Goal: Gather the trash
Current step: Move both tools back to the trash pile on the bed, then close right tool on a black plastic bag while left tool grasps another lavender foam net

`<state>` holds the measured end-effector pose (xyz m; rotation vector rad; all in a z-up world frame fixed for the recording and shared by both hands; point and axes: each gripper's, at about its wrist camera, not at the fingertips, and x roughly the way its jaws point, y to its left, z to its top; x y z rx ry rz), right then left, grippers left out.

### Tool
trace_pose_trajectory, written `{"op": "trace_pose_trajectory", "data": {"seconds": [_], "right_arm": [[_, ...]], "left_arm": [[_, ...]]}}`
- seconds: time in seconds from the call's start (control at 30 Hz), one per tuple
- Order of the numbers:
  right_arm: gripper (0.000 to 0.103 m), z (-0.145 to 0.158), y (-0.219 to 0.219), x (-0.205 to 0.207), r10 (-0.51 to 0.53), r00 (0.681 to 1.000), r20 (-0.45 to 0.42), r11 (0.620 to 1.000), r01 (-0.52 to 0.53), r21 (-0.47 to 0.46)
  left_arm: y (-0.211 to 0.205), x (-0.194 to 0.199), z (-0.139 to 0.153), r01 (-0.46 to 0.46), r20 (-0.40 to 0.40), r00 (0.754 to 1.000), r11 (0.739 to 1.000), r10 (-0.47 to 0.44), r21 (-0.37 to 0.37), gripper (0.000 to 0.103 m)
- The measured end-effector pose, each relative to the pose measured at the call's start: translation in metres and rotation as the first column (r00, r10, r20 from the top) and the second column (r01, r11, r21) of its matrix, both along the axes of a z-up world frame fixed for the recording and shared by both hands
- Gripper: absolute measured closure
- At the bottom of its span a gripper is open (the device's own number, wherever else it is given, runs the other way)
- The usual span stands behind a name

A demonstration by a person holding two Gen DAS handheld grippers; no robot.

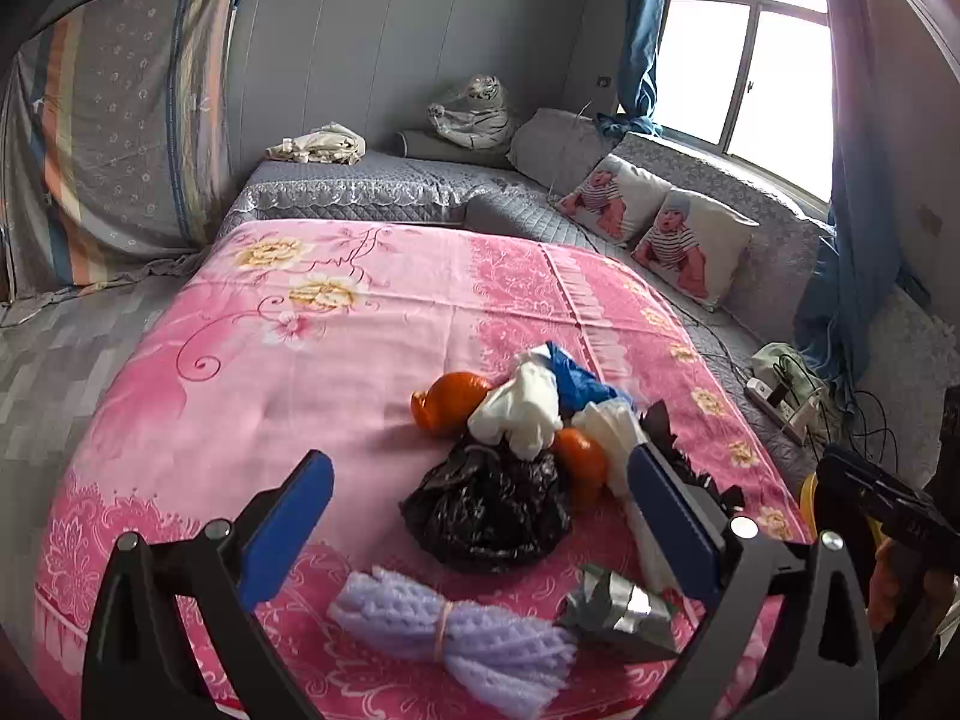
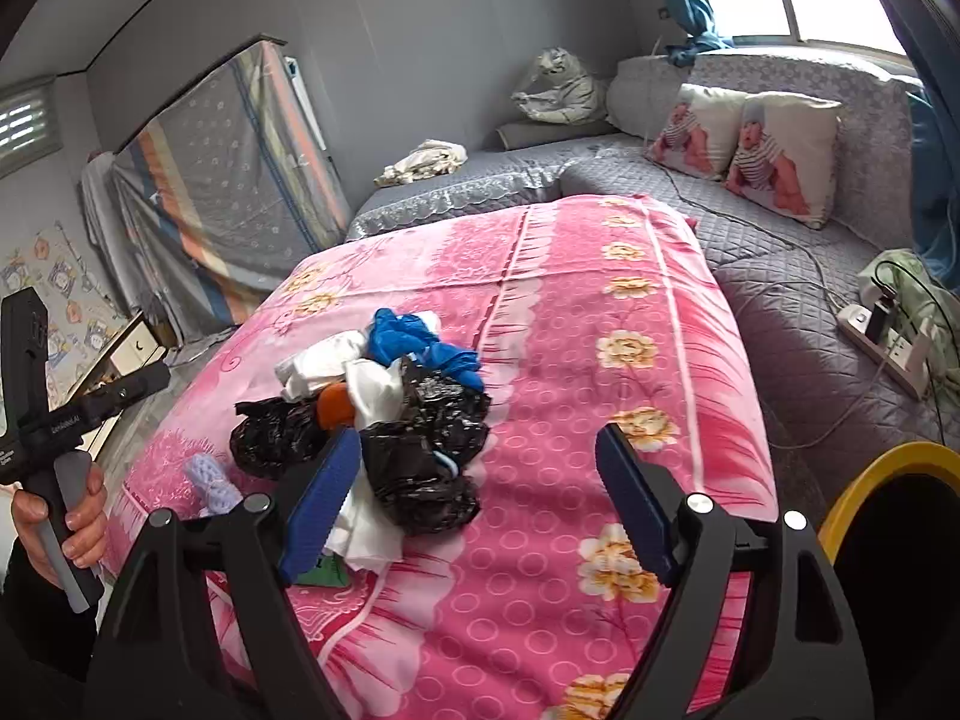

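Note:
A heap of trash lies on the pink flowered cloth [image 1: 270, 372]: a black bag [image 1: 486, 510], orange bags [image 1: 450, 408], a white bag [image 1: 522, 414], a blue bag [image 1: 576, 378], a lilac foam net [image 1: 456, 636] and a silver wrapper [image 1: 618, 612]. My left gripper [image 1: 480, 516] hangs open above the black bag, holding nothing. In the right wrist view the heap, with its black bags [image 2: 420, 456] and blue bag [image 2: 420, 342], sits by the left finger. My right gripper [image 2: 477, 498] stands wide open and empty over the cloth. A yellow-rimmed bin [image 2: 888, 462] stands at the right.
A grey quilted sofa [image 2: 780, 228] with two printed pillows [image 2: 780, 156] wraps the far and right sides. A power strip [image 2: 882, 342] with cables lies on it. A hand [image 2: 60, 516] holds the other gripper's handle at the left. A striped cloth [image 1: 120, 132] covers furniture at the left.

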<state>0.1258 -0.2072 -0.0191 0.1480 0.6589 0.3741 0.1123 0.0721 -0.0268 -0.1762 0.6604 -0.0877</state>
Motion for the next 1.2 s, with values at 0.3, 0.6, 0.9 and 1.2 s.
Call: {"op": "trace_pose_trajectory", "data": {"seconds": [0.3, 0.6, 0.9, 1.2], "right_arm": [[0.026, -0.017, 0.043, 0.003, 0.065, 0.998, -0.024, 0.995, -0.067, -0.073], [0.027, -0.034, 0.041, 0.015, 0.055, 0.995, -0.082, 0.996, -0.060, -0.068], [0.033, -0.043, 0.047, 0.027, 0.056, 0.993, -0.103, 0.995, -0.064, -0.078], [0.035, -0.056, 0.049, 0.038, 0.059, 0.989, -0.136, 0.995, -0.070, -0.075]], "left_arm": [[-0.002, -0.027, -0.037, -0.014, -0.091, 0.996, 1.000, 0.012, -0.020, 0.008], [-0.002, -0.031, -0.055, -0.011, -0.151, 0.988, 0.999, 0.005, -0.038, 0.008], [0.003, -0.025, -0.066, -0.039, -0.194, 0.981, 0.998, 0.029, -0.049, 0.008], [0.003, -0.013, -0.076, -0.042, -0.224, 0.974, 0.998, 0.032, -0.041, 0.010]]}}
